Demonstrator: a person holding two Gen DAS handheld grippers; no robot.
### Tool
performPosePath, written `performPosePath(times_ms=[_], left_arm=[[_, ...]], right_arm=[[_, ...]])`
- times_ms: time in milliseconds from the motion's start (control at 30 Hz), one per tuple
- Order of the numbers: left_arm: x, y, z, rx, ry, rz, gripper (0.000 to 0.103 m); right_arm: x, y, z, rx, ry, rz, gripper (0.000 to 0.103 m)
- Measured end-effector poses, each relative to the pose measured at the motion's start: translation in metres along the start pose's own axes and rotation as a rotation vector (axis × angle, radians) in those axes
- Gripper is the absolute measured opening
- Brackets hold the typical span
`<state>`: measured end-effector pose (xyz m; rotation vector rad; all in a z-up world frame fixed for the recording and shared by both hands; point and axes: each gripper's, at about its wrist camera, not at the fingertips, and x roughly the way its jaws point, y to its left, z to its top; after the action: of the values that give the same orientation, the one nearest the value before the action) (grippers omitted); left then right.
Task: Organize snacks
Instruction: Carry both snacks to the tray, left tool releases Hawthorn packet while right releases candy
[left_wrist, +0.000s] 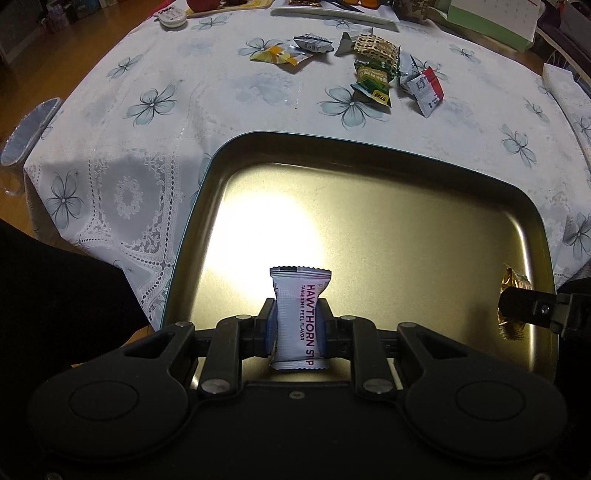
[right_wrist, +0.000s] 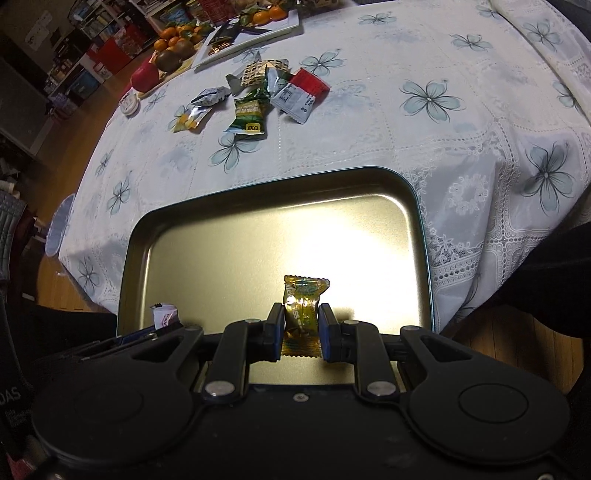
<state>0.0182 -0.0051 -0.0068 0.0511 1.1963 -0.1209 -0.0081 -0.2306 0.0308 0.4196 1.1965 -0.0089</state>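
My left gripper is shut on a white hawthorn strip packet and holds it upright over the near part of a gold metal tray. My right gripper is shut on a gold candy wrapper over the same tray. In the left wrist view the right gripper shows at the tray's right edge with the gold candy. In the right wrist view the white packet shows at the left. Several loose snack packets lie in a pile on the far tablecloth, also in the right wrist view.
A floral lace tablecloth covers the table. A white plate, oranges and an apple stand at the far edge. A green box is at the back right. The table's left edge drops to a wooden floor.
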Motion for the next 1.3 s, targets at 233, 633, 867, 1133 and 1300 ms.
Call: performPosePath(times_ms=[233, 633, 867, 1133, 1300], left_arm=[[-0.0015, -0.0031, -0.0009, 0.017, -0.012, -0.001, 0.033], [-0.003, -0.0048, -0.0017, 0.028, -0.021, 0.004, 0.037], [-0.003, -0.004, -0.001, 0.022, -0.021, 0.008, 0.046], [-0.0024, -0.0043, -0.0008, 0.031, -0.014, 0.017, 0.05], [-0.002, -0.0043, -0.0002, 0.036, 0.004, 0.005, 0.053]], right_arm=[[0.0027, 0.0054, -0.0016, -0.031, 0.004, -0.012, 0.022], [0.002, 0.0037, 0.0002, -0.031, -0.009, -0.008, 0.036], [0.0029, 0.0035, 0.001, -0.033, -0.015, -0.015, 0.036], [0.0019, 0.0032, 0.0007, -0.031, -0.015, -0.016, 0.036], [0.0029, 0.0022, 0.001, -0.016, -0.003, -0.022, 0.041]])
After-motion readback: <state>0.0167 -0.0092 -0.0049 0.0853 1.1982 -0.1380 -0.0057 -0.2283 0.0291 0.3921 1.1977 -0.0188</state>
